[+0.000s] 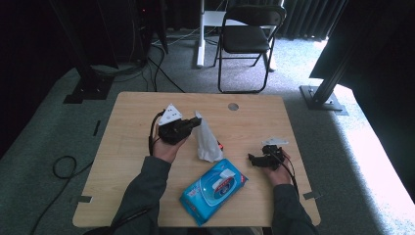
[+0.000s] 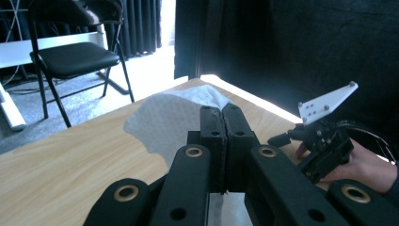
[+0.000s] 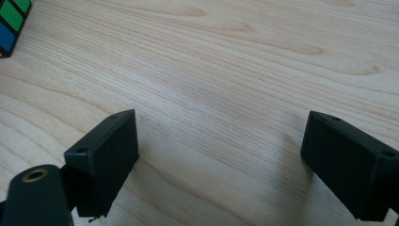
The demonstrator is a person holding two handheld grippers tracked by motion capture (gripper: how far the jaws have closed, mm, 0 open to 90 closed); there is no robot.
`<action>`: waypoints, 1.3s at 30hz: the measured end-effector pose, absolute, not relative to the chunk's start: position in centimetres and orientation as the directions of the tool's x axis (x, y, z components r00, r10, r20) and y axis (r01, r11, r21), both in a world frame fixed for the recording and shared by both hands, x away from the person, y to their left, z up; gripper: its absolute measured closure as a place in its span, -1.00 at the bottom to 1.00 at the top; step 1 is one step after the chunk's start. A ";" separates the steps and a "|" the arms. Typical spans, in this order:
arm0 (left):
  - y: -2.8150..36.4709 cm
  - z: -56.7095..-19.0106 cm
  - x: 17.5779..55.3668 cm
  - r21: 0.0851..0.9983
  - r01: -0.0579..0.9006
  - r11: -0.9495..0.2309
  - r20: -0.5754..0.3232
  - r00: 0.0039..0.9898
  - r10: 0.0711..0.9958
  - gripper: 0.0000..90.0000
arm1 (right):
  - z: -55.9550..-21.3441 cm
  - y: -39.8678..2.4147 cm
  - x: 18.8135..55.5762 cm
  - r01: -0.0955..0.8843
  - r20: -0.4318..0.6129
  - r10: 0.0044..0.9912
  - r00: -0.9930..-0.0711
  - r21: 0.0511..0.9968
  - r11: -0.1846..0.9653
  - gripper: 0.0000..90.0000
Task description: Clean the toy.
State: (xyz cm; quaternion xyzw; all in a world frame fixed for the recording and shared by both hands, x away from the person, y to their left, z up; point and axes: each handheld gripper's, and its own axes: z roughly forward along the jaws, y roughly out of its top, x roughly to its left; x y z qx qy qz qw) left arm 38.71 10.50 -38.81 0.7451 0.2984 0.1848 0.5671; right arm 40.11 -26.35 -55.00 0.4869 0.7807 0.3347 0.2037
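Left gripper (image 1: 195, 123) clamped on white wet wipe (image 1: 206, 142), lifted above table (image 1: 127, 147), right gripper (image 3: 221, 160) jaws wide apart, blue wipes pack (image 1: 214, 190) nearby

A blue wipes pack (image 1: 214, 190) lies on the table (image 1: 122, 142); a folding chair (image 1: 247, 36) stands beyond.

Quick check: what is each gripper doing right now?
Left gripper: shut on the white wipe, lifted above the table.
Right gripper: open, holding nothing.

wooden table (image 1: 127, 147), wipes pack (image 1: 214, 190)
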 end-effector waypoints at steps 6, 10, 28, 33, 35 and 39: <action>9.5 -38.9 39.5 0.957 0.237 -0.168 -0.072 0.754 0.653 0.97 | -55.0 -26.4 40.1 0.624 0.007 0.896 -0.443 0.721 0.303 -0.75; 8.3 -41.0 39.9 0.931 0.275 -0.240 -0.057 0.760 0.647 0.97 | -55.0 -26.4 40.1 0.624 0.007 0.897 -0.443 0.721 0.303 -0.75; 4.6 -49.1 39.8 0.792 0.388 -0.472 -0.030 0.796 0.604 0.44 | -55.0 -26.4 40.1 0.623 0.008 0.896 -0.443 0.721 0.302 -0.75; 4.4 -49.5 39.7 0.788 0.383 -0.482 -0.025 0.802 0.596 0.16 | -55.0 -26.3 40.1 0.624 0.008 0.897 -0.443 0.721 0.301 -0.75; 4.3 -49.5 39.7 0.785 0.385 -0.485 -0.025 0.802 0.596 0.14 | -55.0 -26.3 40.1 0.625 0.009 0.897 -0.442 0.721 0.301 -0.75; 4.4 -49.5 39.6 0.787 0.376 -0.489 -0.002 0.795 0.607 0.27 | -55.0 -26.4 40.1 0.624 0.008 0.897 -0.443 0.721 0.302 -0.75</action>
